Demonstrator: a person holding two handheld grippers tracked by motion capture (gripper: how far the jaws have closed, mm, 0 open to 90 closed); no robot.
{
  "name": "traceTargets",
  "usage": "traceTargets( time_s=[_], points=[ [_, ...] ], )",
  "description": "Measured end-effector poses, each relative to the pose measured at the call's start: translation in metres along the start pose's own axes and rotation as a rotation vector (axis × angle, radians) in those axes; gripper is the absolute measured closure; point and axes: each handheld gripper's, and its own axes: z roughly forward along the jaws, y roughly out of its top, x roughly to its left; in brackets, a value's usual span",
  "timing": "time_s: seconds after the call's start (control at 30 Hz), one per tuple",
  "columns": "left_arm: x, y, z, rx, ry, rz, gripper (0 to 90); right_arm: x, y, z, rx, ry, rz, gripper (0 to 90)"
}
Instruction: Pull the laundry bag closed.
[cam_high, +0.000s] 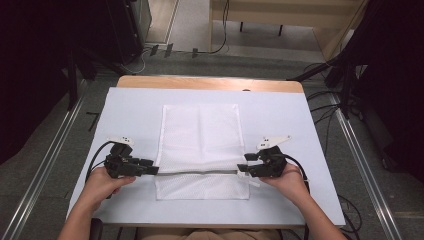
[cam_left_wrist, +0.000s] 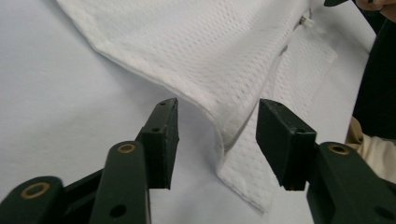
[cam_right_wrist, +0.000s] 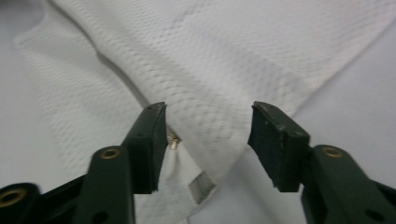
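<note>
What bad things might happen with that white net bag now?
1. Both the left hand-held gripper and the right hand-held gripper are open around the mesh bag's edges; closing off-centre might catch only one layer.
2. The right jaw sits by the zipper pull and may pinch it.

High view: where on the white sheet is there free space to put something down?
Bare strips lie between the mesh bag and the white sheet's left and right edges, and between the bag's far edge and the wooden table edge. The near part is crowded by the left gripper and right gripper.
</note>
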Motion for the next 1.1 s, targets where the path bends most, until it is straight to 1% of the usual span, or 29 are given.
traceTargets(
  time_s=[0.07,0.1,0.13,0.17,0.2,0.23,0.37,0.4,0.43,0.47,0.5,0.53,0.6,0.63,0.7,0.73,0.77,0.83,0.9,1.1],
  points=[
    [0.0,0.0,-0.003,-0.033,0.019,0.007,45.1,-0.006,-0.001,0.001,-0.009,-0.004,0.048,39.7],
    [0.001,0.0,-0.004,-0.045,0.034,0.006,43.5,-0.009,-0.002,0.001,-0.007,-0.004,0.075,38.9],
    [0.002,0.0,-0.005,-0.056,0.053,-0.002,41.8,-0.014,-0.003,0.0,-0.025,-0.041,0.092,36.4],
    [0.004,-0.001,-0.007,-0.064,0.073,-0.005,41.8,-0.014,-0.003,0.0,-0.025,-0.041,0.092,36.4],
    [0.005,-0.001,-0.008,-0.07,0.087,-0.015,37.8,-0.019,-0.004,-0.003,-0.05,-0.061,0.116,34.8],
    [0.007,-0.001,-0.009,-0.081,0.107,-0.028,37.8,-0.019,-0.004,-0.003,-0.05,-0.061,0.116,34.8],
    [0.012,-0.003,-0.013,-0.1,0.164,-0.055,36.5,-0.029,-0.007,-0.008,-0.083,-0.101,0.156,32.4],
    [0.013,-0.003,-0.014,-0.105,0.178,-0.053,36.5,-0.031,-0.008,-0.008,-0.088,-0.109,0.166,31.7],
    [0.014,-0.003,-0.015,-0.107,0.192,-0.053,36.5,-0.033,-0.009,-0.009,-0.088,-0.11,0.17,30.5],
    [0.014,-0.004,-0.015,-0.108,0.211,-0.056,36.4,-0.036,-0.011,-0.01,-0.088,-0.13,0.169,30.0],
    [0.015,-0.004,-0.015,-0.111,0.225,-0.061,36.4,-0.036,-0.011,-0.01,-0.088,-0.13,0.169,30.0],
    [0.016,-0.004,-0.016,-0.109,0.237,-0.062,36.3,-0.038,-0.012,-0.01,-0.086,-0.142,0.17,29.1],
    [0.018,-0.004,-0.017,-0.116,0.249,-0.08,35.8,-0.042,-0.014,-0.009,-0.084,-0.166,0.171,28.0],
    [0.019,-0.005,-0.017,-0.121,0.255,-0.079,35.7,-0.044,-0.015,-0.009,-0.087,-0.184,0.168,27.5],
    [0.02,-0.005,-0.018,-0.128,0.264,-0.085,35.1,-0.048,-0.016,-0.01,-0.085,-0.207,0.181,26.1],
    [0.021,-0.005,-0.019,-0.126,0.272,-0.084,34.4,-0.049,-0.017,-0.01,-0.09,-0.224,0.193,23.8],
    [0.021,-0.006,-0.019,-0.127,0.281,-0.084,33.9,-0.052,-0.019,-0.011,-0.092,-0.241,0.179,22.4],
    [0.022,-0.006,-0.018,-0.126,0.292,-0.085,33.8,-0.054,-0.019,-0.011,-0.091,-0.245,0.171,22.5],
    [0.023,-0.006,-0.019,-0.133,0.3,-0.091,33.0,-0.056,-0.02,-0.012,-0.09,-0.261,0.18,22.6],
    [0.025,-0.006,-0.019,-0.134,0.325,-0.098,30.3,-0.057,-0.021,-0.011,-0.073,-0.27,0.191,22.7]
  ],
)
